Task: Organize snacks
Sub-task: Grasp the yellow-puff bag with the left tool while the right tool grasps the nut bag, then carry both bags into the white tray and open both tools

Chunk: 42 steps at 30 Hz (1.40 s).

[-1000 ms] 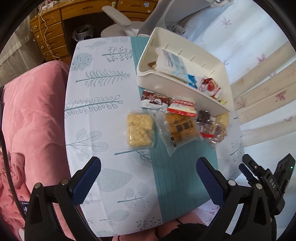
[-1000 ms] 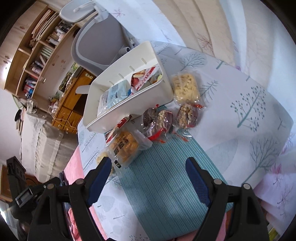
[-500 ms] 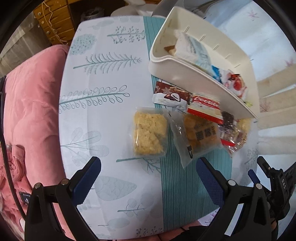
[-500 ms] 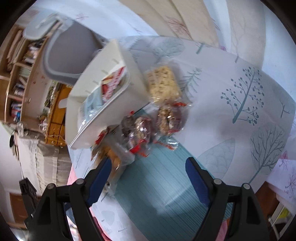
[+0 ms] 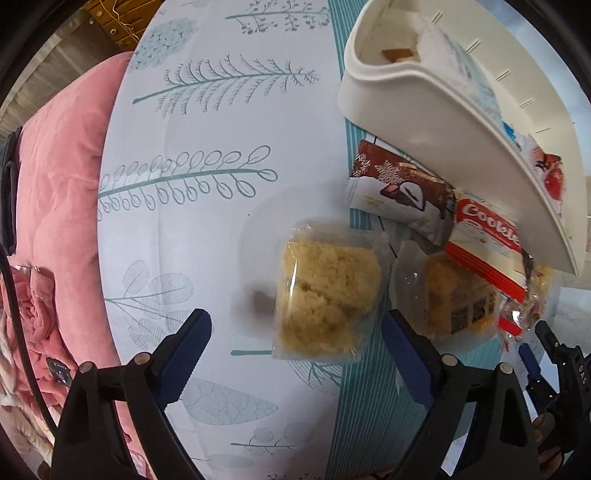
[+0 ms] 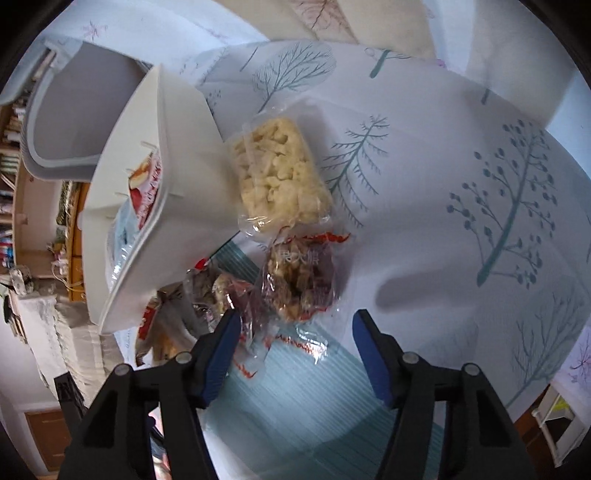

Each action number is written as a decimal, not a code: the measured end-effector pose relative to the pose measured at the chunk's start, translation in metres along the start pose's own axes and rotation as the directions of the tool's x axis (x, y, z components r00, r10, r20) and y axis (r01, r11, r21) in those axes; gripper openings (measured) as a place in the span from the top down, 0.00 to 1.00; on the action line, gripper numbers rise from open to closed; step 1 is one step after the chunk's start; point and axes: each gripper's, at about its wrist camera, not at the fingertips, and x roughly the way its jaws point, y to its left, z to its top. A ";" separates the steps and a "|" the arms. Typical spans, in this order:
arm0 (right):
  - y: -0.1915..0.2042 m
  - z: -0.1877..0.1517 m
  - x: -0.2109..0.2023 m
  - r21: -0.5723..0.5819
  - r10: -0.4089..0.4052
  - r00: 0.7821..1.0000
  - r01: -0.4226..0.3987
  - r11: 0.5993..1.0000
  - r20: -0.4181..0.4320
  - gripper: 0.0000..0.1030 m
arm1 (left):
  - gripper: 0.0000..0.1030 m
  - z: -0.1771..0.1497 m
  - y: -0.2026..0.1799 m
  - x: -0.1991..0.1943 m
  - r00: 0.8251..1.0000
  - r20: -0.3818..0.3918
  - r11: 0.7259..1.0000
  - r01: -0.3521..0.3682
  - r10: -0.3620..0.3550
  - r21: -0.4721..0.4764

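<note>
Round table (image 5: 207, 155) is wearing a white cloth printed with teal leaves and trees; a teal ribbed runner (image 6: 295, 398) is lying across it below the gripper. Pink quilted bedding (image 5: 55, 206) is bunching up at the left of the left gripper's view. A grey-white chair (image 6: 74, 122) is standing beyond the table, upper left of the right gripper. Wooden bookshelves (image 6: 11, 177) and a wooden drawer unit (image 6: 75, 236) are showing at the far left. Daylight is washing the cloth; pale floral fabric (image 6: 332, 22) is hanging behind.
</note>
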 end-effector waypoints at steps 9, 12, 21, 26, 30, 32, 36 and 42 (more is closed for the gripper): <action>0.021 0.011 0.011 -0.113 -0.092 0.996 0.091 0.989 -0.004 0.44 | 0.16 0.014 -0.009 0.019 1.000 -0.025 1.000 -0.006 0.006 -0.020; 0.025 0.017 0.017 -0.127 -0.121 0.993 0.119 0.985 -0.009 0.45 | 0.21 0.018 -0.013 0.026 0.999 -0.033 1.000 0.001 -0.002 -0.021; 0.027 0.021 0.022 -0.117 -0.119 0.993 0.116 0.986 -0.021 0.54 | 0.47 0.019 -0.017 0.033 0.994 -0.043 0.994 0.096 -0.098 -0.050; 0.013 0.020 0.020 -0.103 -0.112 0.992 0.107 0.989 -0.051 0.56 | 0.51 0.013 -0.014 0.033 0.991 -0.048 0.990 0.121 -0.125 -0.078; 0.007 0.009 0.018 -0.083 -0.100 0.991 0.093 0.992 -0.090 0.56 | 0.52 0.005 -0.004 0.033 0.990 -0.059 0.987 0.124 -0.131 -0.103; 0.005 0.003 0.015 -0.070 -0.088 0.991 0.081 0.994 -0.102 0.56 | 0.53 -0.007 0.003 0.035 0.989 -0.058 0.986 0.127 -0.134 -0.110; 0.005 -0.010 0.005 -0.067 -0.067 0.992 0.061 0.996 -0.106 0.56 | 0.53 -0.021 0.012 0.025 0.989 -0.039 0.984 0.138 -0.143 -0.112; 0.009 -0.033 -0.015 -0.093 -0.025 0.996 0.017 0.996 -0.086 0.56 | 0.53 -0.044 0.026 0.000 0.988 -0.009 0.983 0.154 -0.156 -0.096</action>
